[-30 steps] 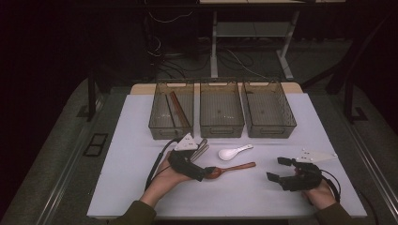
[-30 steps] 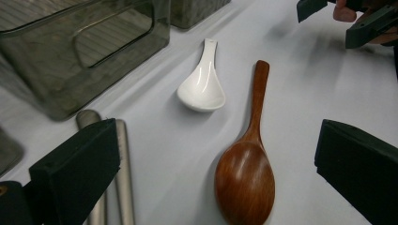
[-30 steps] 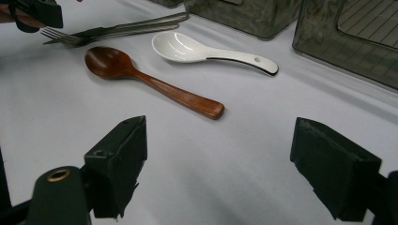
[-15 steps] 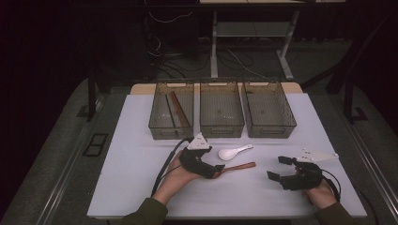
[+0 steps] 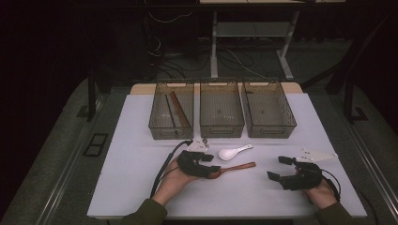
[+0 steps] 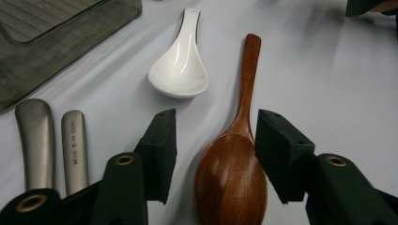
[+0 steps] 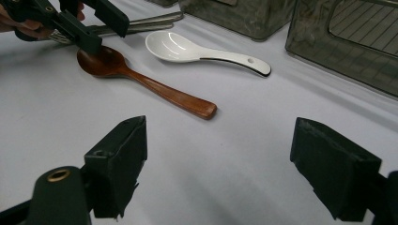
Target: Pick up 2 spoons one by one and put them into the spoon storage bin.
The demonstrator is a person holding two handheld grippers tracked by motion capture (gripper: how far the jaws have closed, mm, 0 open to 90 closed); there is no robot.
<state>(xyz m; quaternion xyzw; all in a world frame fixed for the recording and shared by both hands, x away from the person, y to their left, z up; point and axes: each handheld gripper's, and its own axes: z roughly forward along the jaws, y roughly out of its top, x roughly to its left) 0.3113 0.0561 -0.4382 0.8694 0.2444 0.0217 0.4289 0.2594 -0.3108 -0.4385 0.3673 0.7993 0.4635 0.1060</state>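
A white ceramic spoon (image 6: 179,70) lies on the table (image 5: 126,140) just in front of the middle bin (image 5: 221,110). Left of that bin, another bin (image 5: 171,110) holds brown sticks; a third bin (image 5: 268,110) stands right.

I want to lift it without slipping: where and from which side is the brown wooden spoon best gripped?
Probably at the neck, where the bowl narrows into the handle. The wooden spoon lies flat, bowl up, so coming from above with one jaw on each side suits its slim sides. The left tool already straddles that part, its jaws just closing. The white spoon lies apart.
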